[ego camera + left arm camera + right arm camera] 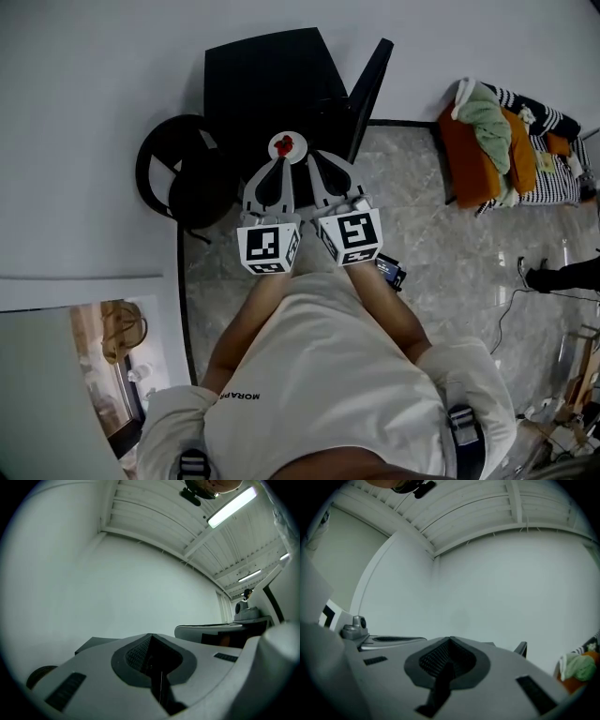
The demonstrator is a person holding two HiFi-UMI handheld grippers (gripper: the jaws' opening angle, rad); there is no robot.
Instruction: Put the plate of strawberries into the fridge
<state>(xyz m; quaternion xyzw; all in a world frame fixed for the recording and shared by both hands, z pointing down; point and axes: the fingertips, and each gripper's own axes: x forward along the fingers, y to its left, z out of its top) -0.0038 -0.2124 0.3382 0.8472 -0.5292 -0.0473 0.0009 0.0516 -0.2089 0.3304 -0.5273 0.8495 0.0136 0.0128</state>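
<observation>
Plate (273, 147): small and white, on the near edge of the black fridge's top, out in the open.
Strawberries (285, 143): a little red cluster in the middle of the plate.
Fridge (267, 80): low black box against the far wall, its door (367, 94) swung open on the right.
Left gripper (279, 161): jaws pressed together with nothing between them. The tip is just near of the plate, and contact cannot be told.
Right gripper (313, 155): jaws also together and empty, just right of the plate, close beside the left gripper.
Left gripper view: closed jaws (151, 634) point level at the white wall.
Right gripper view: closed jaws (450, 638) point at the same wall.
Stool (178, 178): round and black, left of the fridge.
Sofa (473, 159): orange, far right – clothes heaped on it.
Floor (441, 253): grey marble tiles.
</observation>
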